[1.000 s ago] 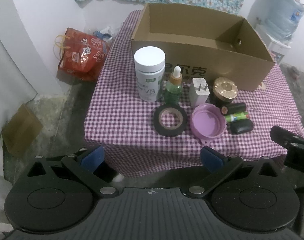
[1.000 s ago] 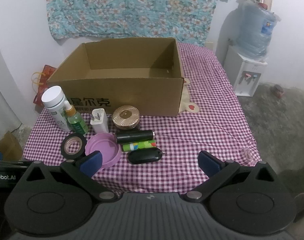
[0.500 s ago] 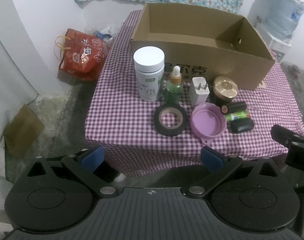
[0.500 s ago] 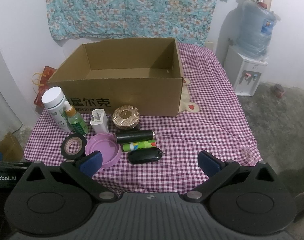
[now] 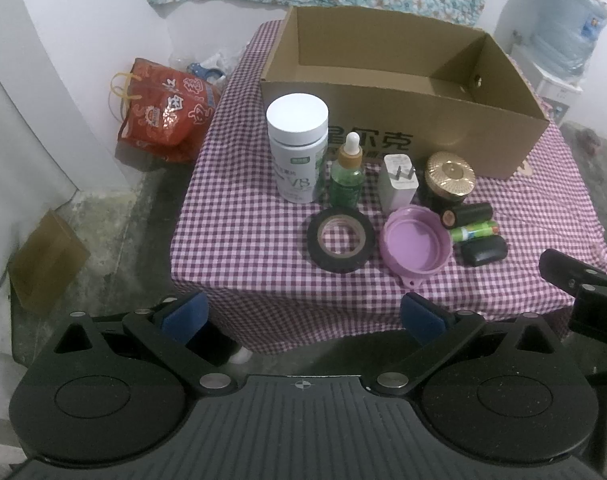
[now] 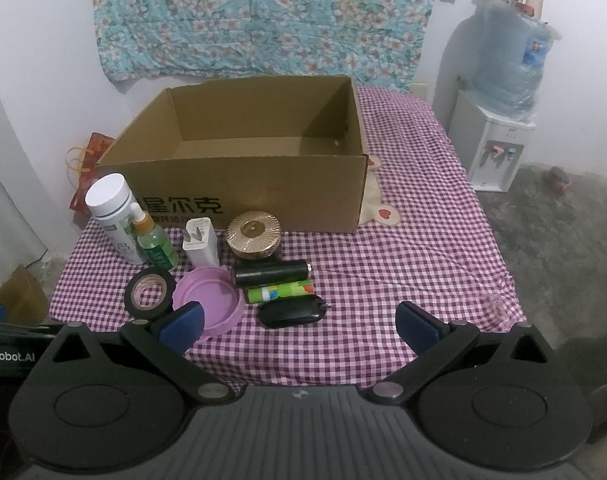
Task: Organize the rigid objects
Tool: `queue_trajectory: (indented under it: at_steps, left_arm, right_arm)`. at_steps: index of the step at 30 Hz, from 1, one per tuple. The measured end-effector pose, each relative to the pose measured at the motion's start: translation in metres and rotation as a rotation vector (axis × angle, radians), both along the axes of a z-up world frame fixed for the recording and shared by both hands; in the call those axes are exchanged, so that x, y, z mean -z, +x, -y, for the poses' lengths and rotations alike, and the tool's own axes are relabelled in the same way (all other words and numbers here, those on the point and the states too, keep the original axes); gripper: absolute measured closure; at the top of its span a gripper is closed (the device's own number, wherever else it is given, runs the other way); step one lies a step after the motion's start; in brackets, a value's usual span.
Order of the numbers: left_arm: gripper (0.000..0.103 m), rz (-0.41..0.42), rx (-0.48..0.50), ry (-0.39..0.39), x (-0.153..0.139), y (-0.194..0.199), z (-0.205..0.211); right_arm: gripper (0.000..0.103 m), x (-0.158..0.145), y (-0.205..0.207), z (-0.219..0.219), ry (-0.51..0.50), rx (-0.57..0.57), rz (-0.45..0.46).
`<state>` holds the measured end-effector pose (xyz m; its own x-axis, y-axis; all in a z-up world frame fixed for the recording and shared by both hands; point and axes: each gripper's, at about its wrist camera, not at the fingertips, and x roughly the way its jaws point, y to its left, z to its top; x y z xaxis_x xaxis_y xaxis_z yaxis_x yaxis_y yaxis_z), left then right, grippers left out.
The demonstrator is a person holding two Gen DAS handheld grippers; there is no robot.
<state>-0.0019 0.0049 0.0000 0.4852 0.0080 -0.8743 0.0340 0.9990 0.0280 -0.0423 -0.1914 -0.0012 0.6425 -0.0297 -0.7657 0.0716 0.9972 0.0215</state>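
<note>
Claws both spread wide, empty: left claw [image 5: 303,316], right claw [image 6: 299,322]; cardboard box [image 6: 247,196] behind items.

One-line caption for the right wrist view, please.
Open right gripper faces small items, including a purple lid and black tape roll, before an empty cardboard box.

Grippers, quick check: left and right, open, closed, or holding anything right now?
Left gripper: open, fingers spread wide, holding nothing, short of the table.
Right gripper: open, fingers spread wide, holding nothing.
</note>
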Motion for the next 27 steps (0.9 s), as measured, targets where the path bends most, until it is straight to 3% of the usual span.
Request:
queue_trajectory:
  at_steps: [27]
  left_arm:
    - [0.000,-0.001,0.000,0.009,-0.0004,0.0003,-0.0015]
  right_arm:
    - [0.000,0.0010,0.0021,-0.0028,0.002,-0.013,-0.005]
